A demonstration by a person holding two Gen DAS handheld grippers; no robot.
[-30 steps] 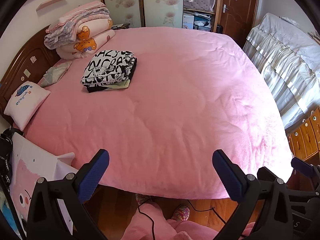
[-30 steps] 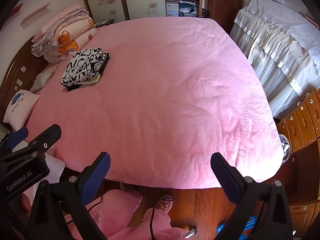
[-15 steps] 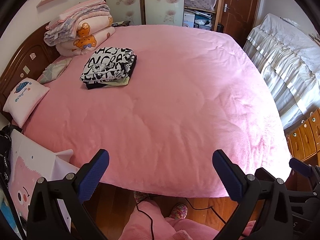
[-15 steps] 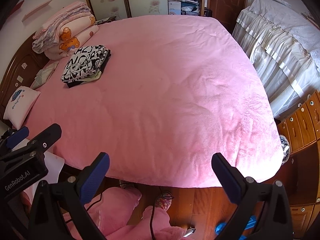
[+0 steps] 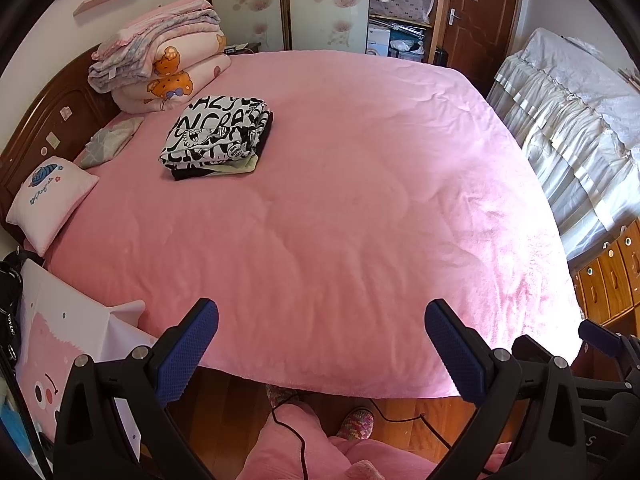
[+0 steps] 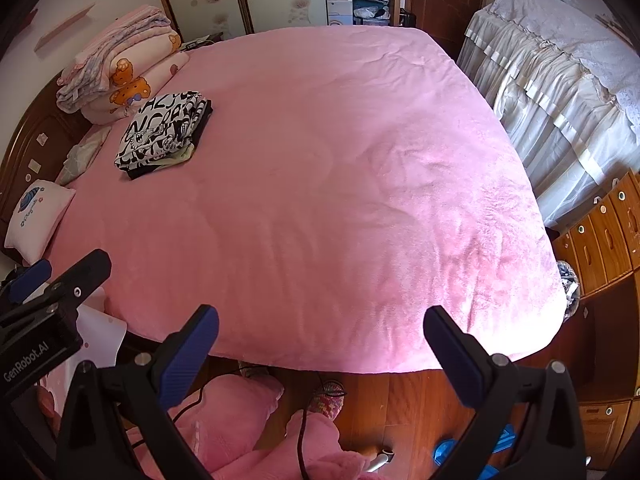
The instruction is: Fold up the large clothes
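Both tools hang just off the near edge of the wide pink plush bedspread point(image 5: 340, 200), over the wooden floor. The left gripper point(image 5: 320, 344) has its blue ribbed pads spread wide and holds nothing; the right gripper point(image 6: 320, 344) is likewise parted and empty.

The only clothing laid out on the bed is a folded stack of soft garments, topped by a black-and-white lettered print fabric point(image 5: 218, 138), with a dark layer and a pale green one beneath. It lies far off and to the left, well apart from both tools, near the rolled cartoon-print quilts point(image 5: 168, 64) at the dark wooden headboard point(image 5: 44, 128). Its long axis runs from near-left to far-right. The left gripper seems the nearer one.

The stack looks squared and finished, so I judge any next garment must come from elsewhere; none shows on the bedspread.
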